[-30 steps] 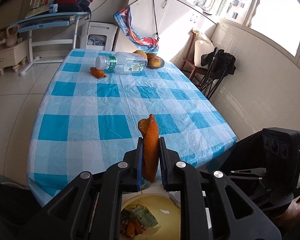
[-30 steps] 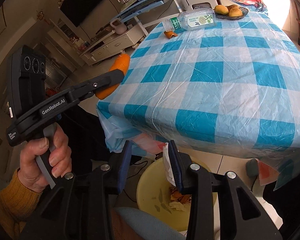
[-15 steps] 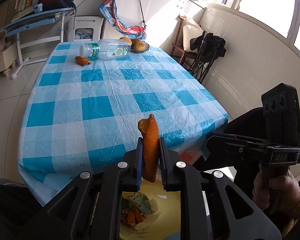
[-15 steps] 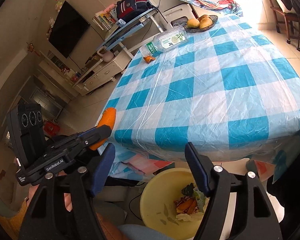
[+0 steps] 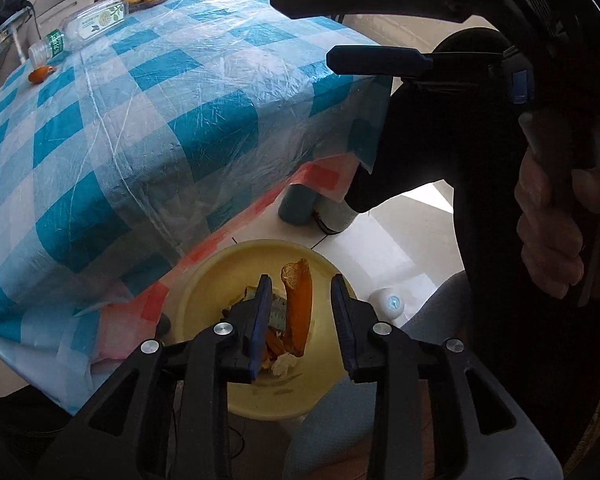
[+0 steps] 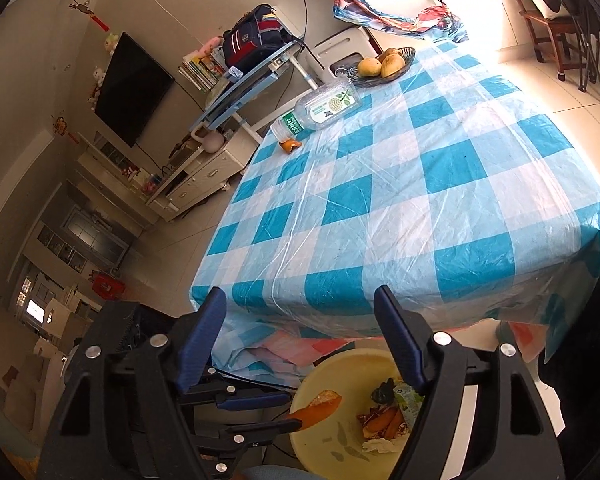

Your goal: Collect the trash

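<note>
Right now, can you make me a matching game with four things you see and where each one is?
Things:
1. orange peel
2. plastic bottle
3. fruit bowl
4. left tool

Places:
A. lying on its side on the checked tablecloth
B. at the table's far end, behind the bottle
C. between open fingers, above the yellow bin
D. hovering over the bin, beside the table

Pairs: 1-C, 2-A, 3-B, 4-D
</note>
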Motion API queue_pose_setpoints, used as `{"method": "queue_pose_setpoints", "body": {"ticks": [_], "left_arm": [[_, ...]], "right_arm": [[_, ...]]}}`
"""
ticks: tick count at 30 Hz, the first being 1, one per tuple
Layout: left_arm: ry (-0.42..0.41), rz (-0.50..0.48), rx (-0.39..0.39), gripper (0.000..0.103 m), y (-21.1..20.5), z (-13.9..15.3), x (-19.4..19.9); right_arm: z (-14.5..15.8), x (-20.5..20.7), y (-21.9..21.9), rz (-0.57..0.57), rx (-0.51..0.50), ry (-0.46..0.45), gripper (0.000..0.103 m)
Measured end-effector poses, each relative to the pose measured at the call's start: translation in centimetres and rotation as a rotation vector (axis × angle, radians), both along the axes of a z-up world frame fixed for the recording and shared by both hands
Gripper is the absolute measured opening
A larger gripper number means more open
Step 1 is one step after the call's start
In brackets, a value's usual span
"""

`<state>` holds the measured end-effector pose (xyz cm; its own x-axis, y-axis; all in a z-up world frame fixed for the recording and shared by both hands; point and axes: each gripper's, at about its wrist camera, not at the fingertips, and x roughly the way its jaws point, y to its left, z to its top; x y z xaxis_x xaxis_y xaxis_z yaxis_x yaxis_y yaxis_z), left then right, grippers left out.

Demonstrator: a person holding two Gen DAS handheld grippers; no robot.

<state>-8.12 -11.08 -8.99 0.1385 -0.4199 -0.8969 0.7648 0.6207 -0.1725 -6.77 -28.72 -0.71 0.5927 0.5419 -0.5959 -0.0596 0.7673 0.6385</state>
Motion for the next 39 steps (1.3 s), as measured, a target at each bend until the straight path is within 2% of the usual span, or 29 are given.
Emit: {"method": "queue_pose_setpoints", "body": {"ticks": [2, 4, 8, 15, 18, 23, 31, 39], "left_arm": [[-0.007, -0.021, 0.022, 0.052, -0.3, -0.2, -0.5], [-0.003, -0.019, 0.010, 0.055, -0.1, -0.1, -0.6], [-0.028, 0.074, -0.038, 0.060, 1.4, 0.9, 0.5], [-0.167, 0.401, -0.233, 0.077, 6.9, 4.7, 3.3], [-0.188, 0.538, -0.308, 0.079, 9.5, 5.5, 4.1], [-0.219, 0.680, -0.312, 0.080, 11.7, 5.5, 4.9], [-0.305, 0.687, -0.267, 0.080, 11.4, 6.0, 4.5], [-0.329, 0.669, -0.251, 0.082, 10.8, 6.2, 3.9]], "right_arm": [[0.1, -0.2, 0.0, -0.003, -0.001, -0.004, 0.073], [0.2, -0.4, 0.0, -0.006, 0.000, -0.009, 0.074], [0.3, -0.9, 0.1, -0.013, -0.003, -0.019, 0.075], [0.7, -1.0, 0.6, -0.007, -0.034, -0.041, 0.076], [0.9, -1.0, 0.8, -0.003, -0.047, -0.049, 0.077], [0.9, -1.0, 1.2, 0.007, -0.065, -0.059, 0.079], [1.4, -1.4, 2.0, 0.038, -0.098, -0.084, 0.080], [1.4, -1.3, 2.4, 0.053, -0.113, -0.087, 0.081]]}}
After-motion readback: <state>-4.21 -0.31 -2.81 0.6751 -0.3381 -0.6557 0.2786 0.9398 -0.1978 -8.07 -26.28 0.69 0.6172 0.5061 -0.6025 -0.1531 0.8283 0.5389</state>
